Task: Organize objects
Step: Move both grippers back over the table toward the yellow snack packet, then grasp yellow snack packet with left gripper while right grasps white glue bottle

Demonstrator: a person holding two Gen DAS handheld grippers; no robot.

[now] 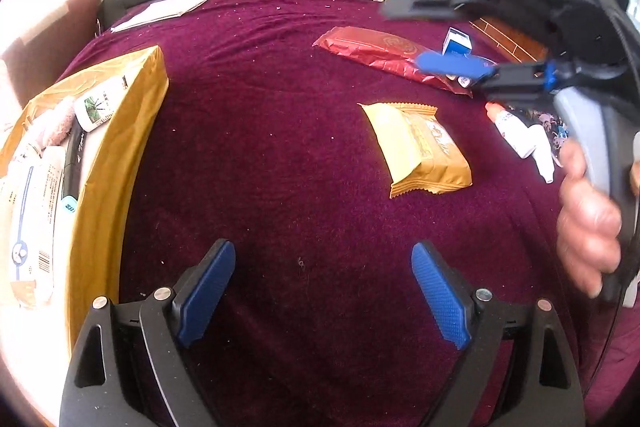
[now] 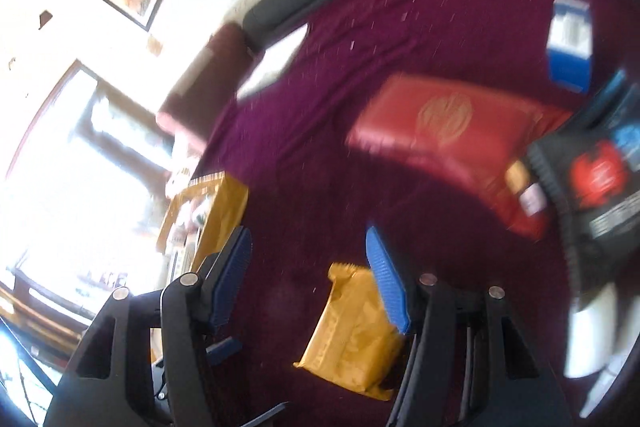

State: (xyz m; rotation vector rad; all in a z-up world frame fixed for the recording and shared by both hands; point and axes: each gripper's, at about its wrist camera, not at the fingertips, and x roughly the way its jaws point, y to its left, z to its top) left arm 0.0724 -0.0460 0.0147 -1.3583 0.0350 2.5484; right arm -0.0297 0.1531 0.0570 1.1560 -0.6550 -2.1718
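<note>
While the left tongs (image 1: pixel 323 297) hang wide and empty at lower centre, the half-open, empty right tongs (image 2: pixel 310 277) hover above the yellow snack packet (image 2: pixel 352 337) on the bed (image 1: pixel 260 147); next judged: straddle, close, carry to the box (image 1: pixel 120 147) at left.

Blown-out window glare; motion blur; fisheye-warped edges

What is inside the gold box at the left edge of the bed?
The gold box holds a white bottle with a green label, a pink cloth, a dark tube and a white packet. Anything beneath them is hidden.
</note>
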